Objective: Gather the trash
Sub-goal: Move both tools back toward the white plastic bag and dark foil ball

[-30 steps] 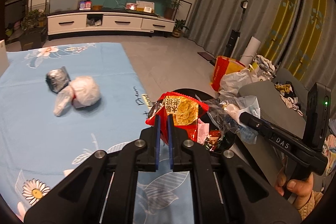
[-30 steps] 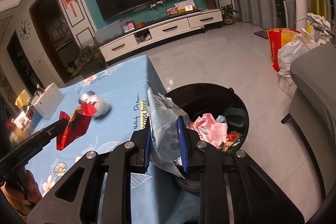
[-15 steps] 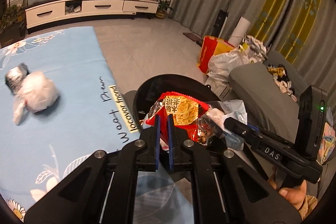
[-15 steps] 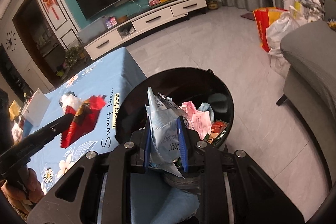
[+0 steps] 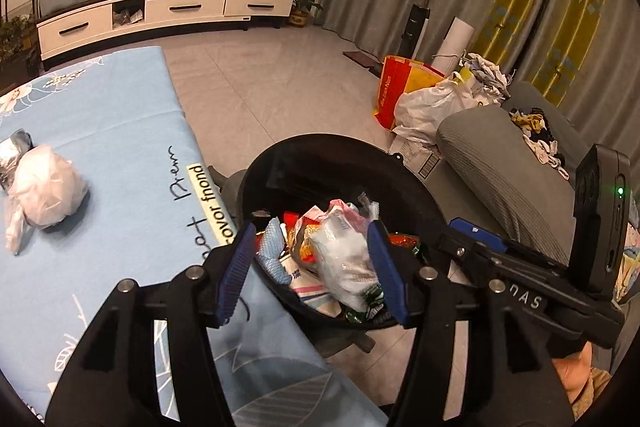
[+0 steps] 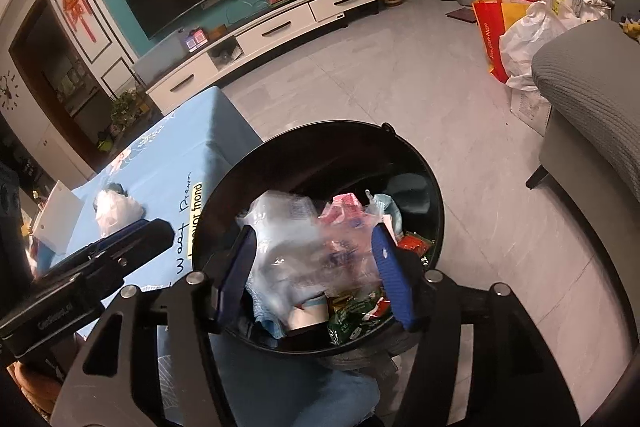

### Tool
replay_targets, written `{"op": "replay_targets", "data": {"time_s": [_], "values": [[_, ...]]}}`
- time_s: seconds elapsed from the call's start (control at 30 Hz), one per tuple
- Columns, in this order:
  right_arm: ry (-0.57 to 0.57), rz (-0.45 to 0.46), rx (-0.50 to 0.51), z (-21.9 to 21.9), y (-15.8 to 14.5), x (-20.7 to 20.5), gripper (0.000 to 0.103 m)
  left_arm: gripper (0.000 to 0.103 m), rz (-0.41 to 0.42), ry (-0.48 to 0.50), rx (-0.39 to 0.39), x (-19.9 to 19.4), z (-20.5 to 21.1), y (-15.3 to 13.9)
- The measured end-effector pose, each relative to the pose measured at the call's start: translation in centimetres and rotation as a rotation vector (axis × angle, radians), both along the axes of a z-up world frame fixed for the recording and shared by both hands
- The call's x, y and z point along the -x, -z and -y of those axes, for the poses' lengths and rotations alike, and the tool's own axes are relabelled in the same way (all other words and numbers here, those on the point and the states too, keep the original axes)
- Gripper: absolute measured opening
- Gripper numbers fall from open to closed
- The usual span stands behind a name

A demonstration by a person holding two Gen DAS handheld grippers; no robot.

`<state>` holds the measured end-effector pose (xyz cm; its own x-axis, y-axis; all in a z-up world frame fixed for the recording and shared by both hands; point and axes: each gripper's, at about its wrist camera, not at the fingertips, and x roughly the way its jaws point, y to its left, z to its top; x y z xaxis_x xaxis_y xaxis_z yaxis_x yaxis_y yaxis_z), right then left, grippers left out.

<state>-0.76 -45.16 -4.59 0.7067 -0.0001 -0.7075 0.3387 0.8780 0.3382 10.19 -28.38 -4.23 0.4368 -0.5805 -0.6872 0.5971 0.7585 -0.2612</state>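
A black round bin [image 5: 320, 167] stands beside the blue flowered tablecloth [image 5: 120, 227], holding several wrappers. My left gripper [image 5: 311, 229] hangs over the bin with its jaws opening. No pad presses on anything, and a crumpled clear wrapper [image 5: 344, 255] lies below, between the fingers. My right gripper [image 6: 313, 233] is above the same bin [image 6: 320, 155], its jaws also opening. A blurred pale wrapper [image 6: 296, 239] hangs loose between them. On the cloth lie a white plastic bundle [image 5: 44, 187] and a silver wrapper [image 5: 14, 143].
A grey sofa [image 5: 500, 155] stands right of the bin. A red and yellow bag [image 5: 396, 83] and a white sack [image 5: 428, 103] sit on the tiled floor beyond it. A white box [image 6: 56, 215] rests on the cloth. The TV cabinet [image 5: 160, 11] lines the far wall.
Both grippers came down over the bin and opened. The left let go of the red snack bag and the right let go of the pale blue wrapper, which is dropping in.
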Motion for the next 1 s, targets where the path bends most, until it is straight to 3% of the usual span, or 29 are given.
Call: {"op": "replay_targets", "data": {"time_s": [0.13, 0.23, 0.3, 0.63, 0.83, 1.0], "values": [[0.017, -0.015, 0.041, -0.5, -0.6, 0.6, 0.060, 0.073, 0.005, -0.025, -0.002, 0.8, -1.5, -0.5], [0.044, -0.035, 0.100, -1.2, -1.5, 1.2, 0.071, 0.081, 0.001, -0.061, 0.001, 1.5, -3.4, -1.2], [0.056, -0.046, 0.152, -1.9, -2.2, 1.5, 0.072, 0.090, 0.004, -0.092, 0.003, 1.9, -4.9, -1.7], [0.010, -0.028, 0.301, -6.9, -5.7, 2.6, 0.088, 0.096, 0.008, -0.202, 0.036, 4.2, -11.7, -3.2], [-0.093, -0.002, 0.297, -10.5, -6.8, 2.0, 0.090, 0.099, 0.041, -0.292, 0.002, 5.6, -17.6, -2.5], [-0.258, 0.015, 0.193, -13.5, -6.3, 0.6, 0.090, 0.099, -0.037, -0.431, 0.025, 4.7, -24.2, -0.3]]}}
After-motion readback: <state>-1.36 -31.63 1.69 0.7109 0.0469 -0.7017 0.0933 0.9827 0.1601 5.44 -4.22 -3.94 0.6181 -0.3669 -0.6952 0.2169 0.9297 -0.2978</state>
